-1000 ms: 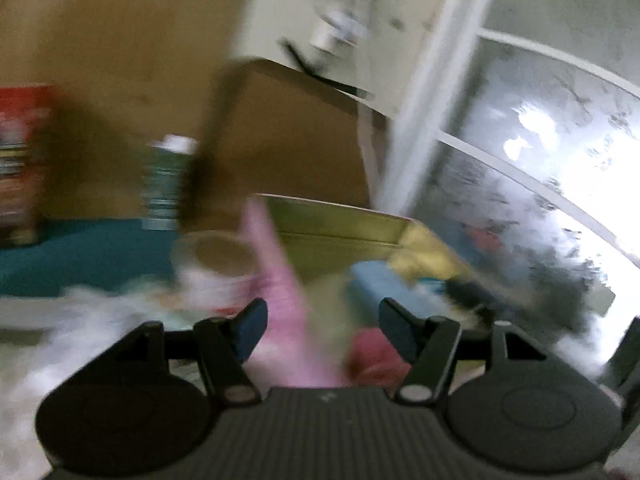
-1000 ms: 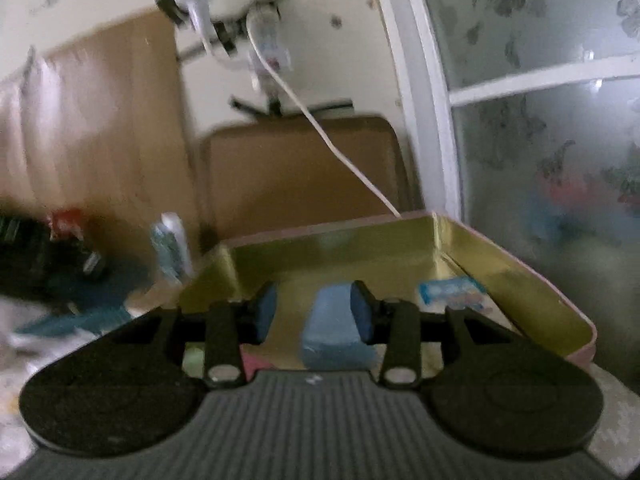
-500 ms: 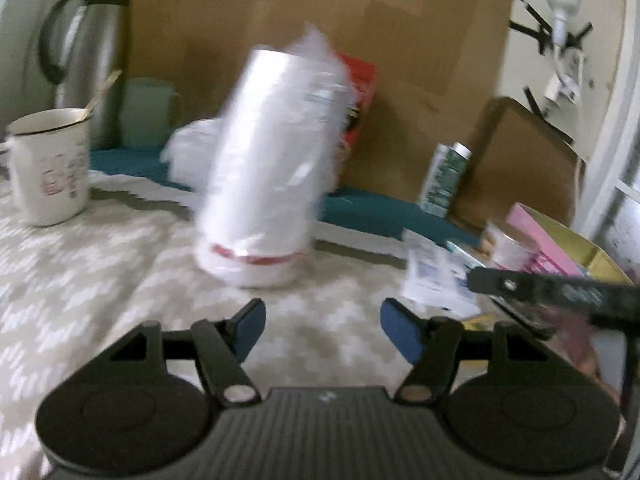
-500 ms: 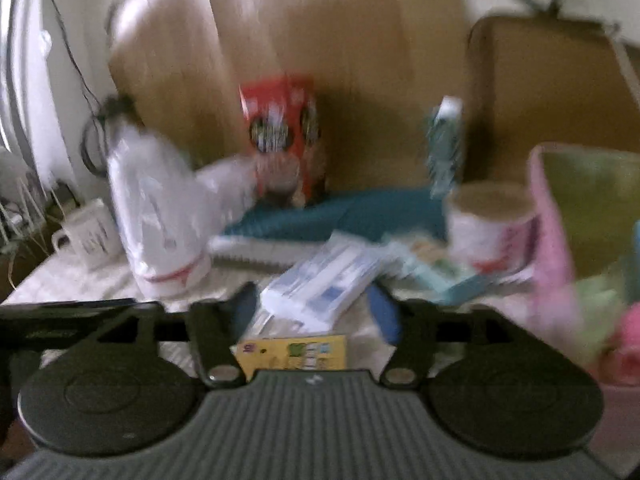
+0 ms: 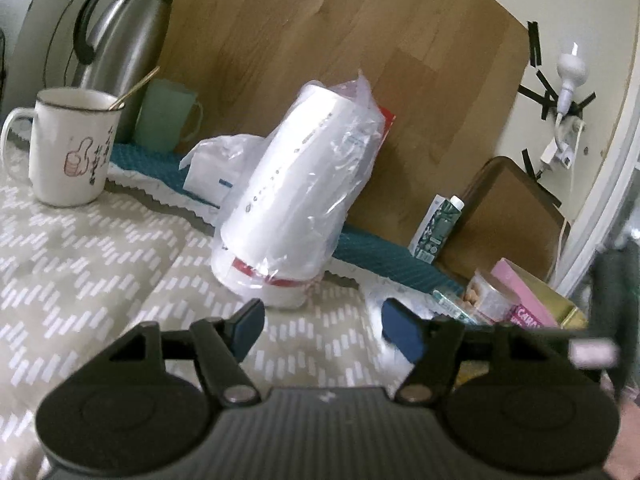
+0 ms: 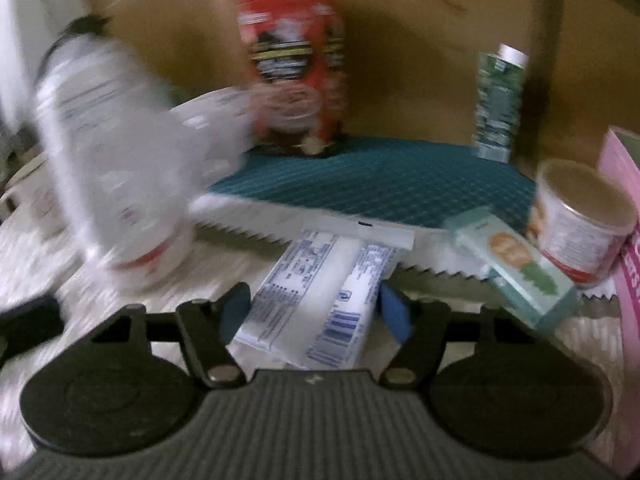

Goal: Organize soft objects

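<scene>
A white soft packet with blue print (image 6: pixel 320 292) lies flat on the patterned cloth, its near end between the fingers of my open right gripper (image 6: pixel 316 312). A stack of white cups in a clear plastic bag (image 5: pixel 304 196) leans on the cloth just beyond my open, empty left gripper (image 5: pixel 324 324); it also shows blurred in the right wrist view (image 6: pixel 108 168). The pink tin with a gold inside (image 5: pixel 540 304) sits at the far right; its edge shows in the right wrist view (image 6: pixel 624 240).
A white mug (image 5: pixel 68 148), a steel flask (image 5: pixel 120 40) and a green cup (image 5: pixel 168 116) stand at back left. A red box (image 6: pixel 292 68), a green carton (image 6: pixel 500 104), a round can (image 6: pixel 580 216) and a teal box (image 6: pixel 516 264) surround the teal mat (image 6: pixel 372 188).
Both grippers have swung left, away from the pink tin, toward the table's middle. The right gripper let go of a blue item at the tin and now straddles the white packet.
</scene>
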Demonstrator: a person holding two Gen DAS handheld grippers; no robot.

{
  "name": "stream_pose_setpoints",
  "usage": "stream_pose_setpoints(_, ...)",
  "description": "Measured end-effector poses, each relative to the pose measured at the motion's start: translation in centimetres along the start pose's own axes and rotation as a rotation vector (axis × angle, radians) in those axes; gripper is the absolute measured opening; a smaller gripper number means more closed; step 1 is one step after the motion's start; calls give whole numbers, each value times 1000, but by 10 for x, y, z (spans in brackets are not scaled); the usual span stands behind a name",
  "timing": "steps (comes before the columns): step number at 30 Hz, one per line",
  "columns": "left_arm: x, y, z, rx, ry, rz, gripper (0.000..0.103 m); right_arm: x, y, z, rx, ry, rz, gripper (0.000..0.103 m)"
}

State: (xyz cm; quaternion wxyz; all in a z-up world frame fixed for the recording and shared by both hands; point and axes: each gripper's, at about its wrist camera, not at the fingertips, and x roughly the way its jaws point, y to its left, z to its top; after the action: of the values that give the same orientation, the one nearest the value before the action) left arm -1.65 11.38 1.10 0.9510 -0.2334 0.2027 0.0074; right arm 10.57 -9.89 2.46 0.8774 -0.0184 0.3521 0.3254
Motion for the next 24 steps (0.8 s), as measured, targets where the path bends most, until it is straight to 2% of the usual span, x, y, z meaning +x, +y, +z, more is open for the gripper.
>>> stream_pose_setpoints(5, 1, 7, 0, -44, 49, -40, 66, -37, 34, -30, -174, -6, 126, 69)
stream_pose_setpoints(8, 0, 3, -3, -22, 99, -51, 66, -65, 45, -57, -278, -14, 230, 69)
stream_pose_setpoints(10, -4, 0, -7, -16, 134, -73, 66, -77, 49, -71, -316, -9, 257, 69)
stream_pose_setpoints(15, -24, -6, -15, -39, 222, -118, 66, -91, 37, -92, -230, -24, 258, 73)
stream_pose_setpoints(18, -36, -11, -16, -50, 254, -141, 66, -95, 30, -96, -189, -40, 273, 80)
stream_pose_setpoints(21, -41, -20, -21, -52, 310, -162, 65, -101, 32, -103, -209, -40, 299, 82)
stream_pose_setpoints(24, -35, -36, -34, -27, 402, -159, 62, -104, 38, -111, -254, -26, 301, 83)
